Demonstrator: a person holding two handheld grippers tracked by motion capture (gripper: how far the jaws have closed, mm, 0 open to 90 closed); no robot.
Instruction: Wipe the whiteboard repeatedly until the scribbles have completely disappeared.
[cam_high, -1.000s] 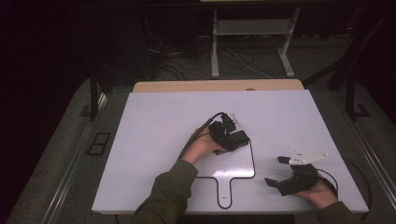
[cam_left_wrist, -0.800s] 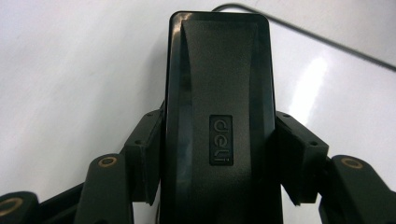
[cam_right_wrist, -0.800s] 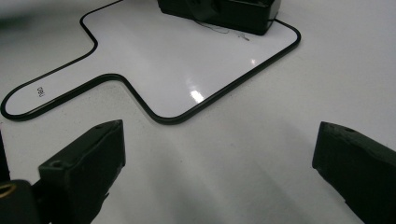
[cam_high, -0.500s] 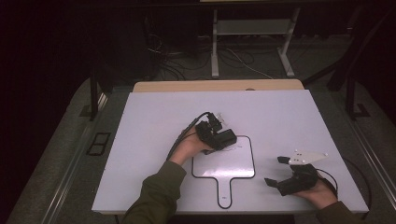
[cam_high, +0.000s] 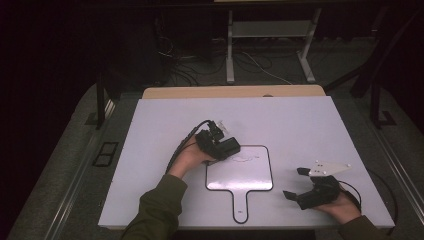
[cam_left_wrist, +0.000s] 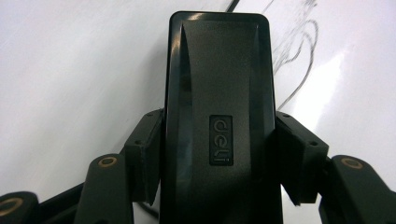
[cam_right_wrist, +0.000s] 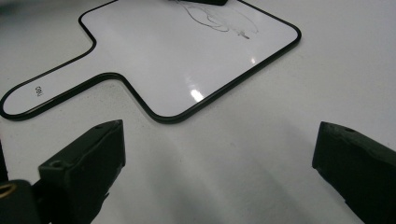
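Eraser (cam_left_wrist: 217, 121) first: we see a black, glossy plastic block, long and rounded at its corners, with a small raised label on its back. The left gripper (cam_high: 218, 142) has its fingers (cam_left_wrist: 144, 154) clamped on the block's two long sides. It sits at the upper left corner of the whiteboard (cam_high: 245, 175), where thin, looping pen marks (cam_high: 243, 159) lie on the shiny surface. That whiteboard is a flat white paddle with a thin black rim, rounded corners and a short handle pointing to the near edge of the worktop (cam_high: 280, 120), which is matte white. The right gripper (cam_high: 300, 184) rests near the worktop's near right corner, its blocky black fingers (cam_right_wrist: 88, 158) spread wide apart with nothing between them.
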